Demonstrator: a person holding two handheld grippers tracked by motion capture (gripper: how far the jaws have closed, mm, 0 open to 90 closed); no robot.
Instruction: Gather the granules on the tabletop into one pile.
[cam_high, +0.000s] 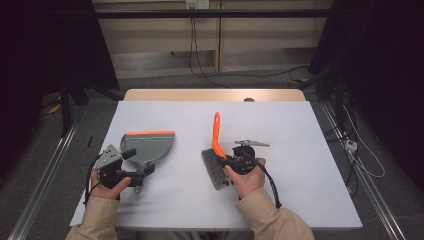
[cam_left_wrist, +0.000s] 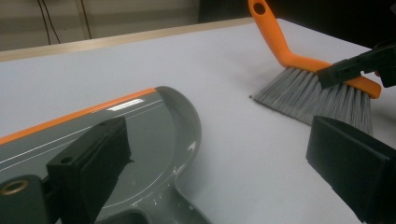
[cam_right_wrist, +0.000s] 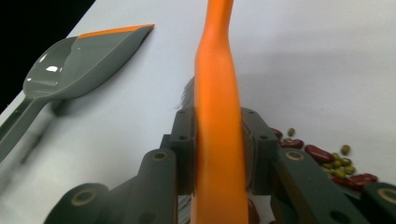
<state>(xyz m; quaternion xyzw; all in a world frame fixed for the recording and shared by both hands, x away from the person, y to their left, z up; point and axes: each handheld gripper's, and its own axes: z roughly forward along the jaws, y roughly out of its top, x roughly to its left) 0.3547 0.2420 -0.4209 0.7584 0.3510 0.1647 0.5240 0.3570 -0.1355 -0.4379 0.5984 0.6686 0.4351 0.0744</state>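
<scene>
**Orange-handled brush clamped, grey dustpan waiting**

Grey plastic with an orange front lip, the dustpan lies left of centre in the high view, flat on the table. Its lip faces the upper frame edge, its stem toward the person. The left gripper sits at the pan's near end; in the left gripper view its two black jaws stand wide apart with the pan's bowl below them, gripping nothing.

A scatter of red and green beans lies at the lower right of the right gripper view, just beside the jaws (the brush head partly screens them).

The table is pale grey with a wooden far edge; behind it are a dim floor, trailing cables and pale wall panels.

The brush lies right of centre. Its long orange handle points to the upper frame edge, grey bristles facing the pan. The right gripper is closed tight on that handle.
</scene>
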